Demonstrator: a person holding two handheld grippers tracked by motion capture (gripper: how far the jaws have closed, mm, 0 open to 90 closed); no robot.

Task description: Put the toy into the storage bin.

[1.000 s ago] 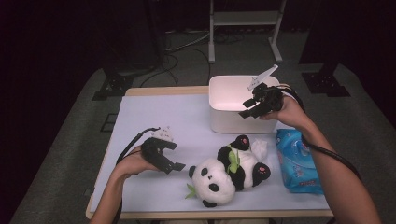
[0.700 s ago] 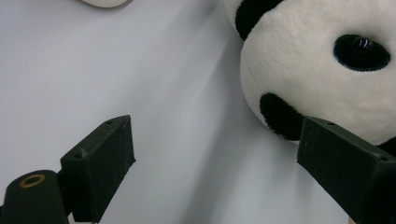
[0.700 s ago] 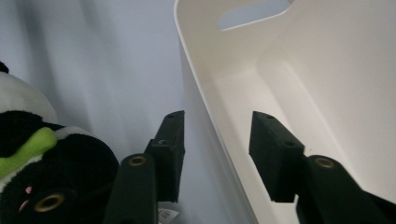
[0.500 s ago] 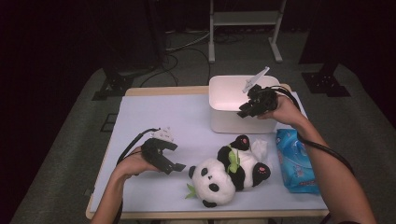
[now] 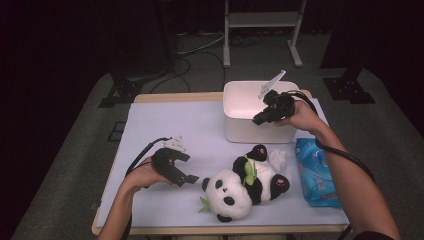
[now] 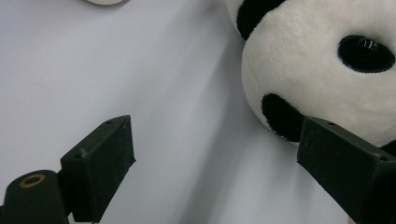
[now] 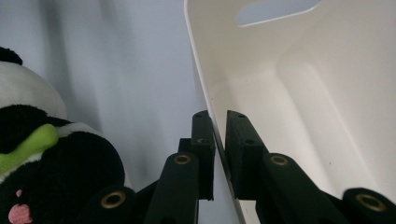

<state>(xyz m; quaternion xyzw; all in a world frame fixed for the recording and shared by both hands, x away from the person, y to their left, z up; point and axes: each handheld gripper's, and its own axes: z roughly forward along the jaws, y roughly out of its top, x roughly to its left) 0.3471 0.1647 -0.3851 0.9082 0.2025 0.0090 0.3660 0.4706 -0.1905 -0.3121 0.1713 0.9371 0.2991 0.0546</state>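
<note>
White bin (image 5: 250,117) sits at one o'clock on the bench (image 5: 165,125); right tool (image 5: 264,116), jaws just closed, pinches its near wall, likely steadying it. Left tool (image 5: 181,172) gapes wide beside the panda (image 5: 245,187), poised for pickup.

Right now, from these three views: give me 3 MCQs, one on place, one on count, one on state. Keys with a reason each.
1. Where does the panda plush lie?
A. inside the white bin
B. on the table in front of the white bin
C. on the floor

2. How many plush toys are on the table?
A. one
B. two
C. three

3. What is the right gripper doing?
A. hanging open over the panda
B. holding the blue pack
C. clamped on the wall of the white bin

Keys: B, it lies on the sheet nearer the person than the bin; A, one panda; C, the right gripper view shows its jaws, just closing, pinching the bin's wall.
</note>
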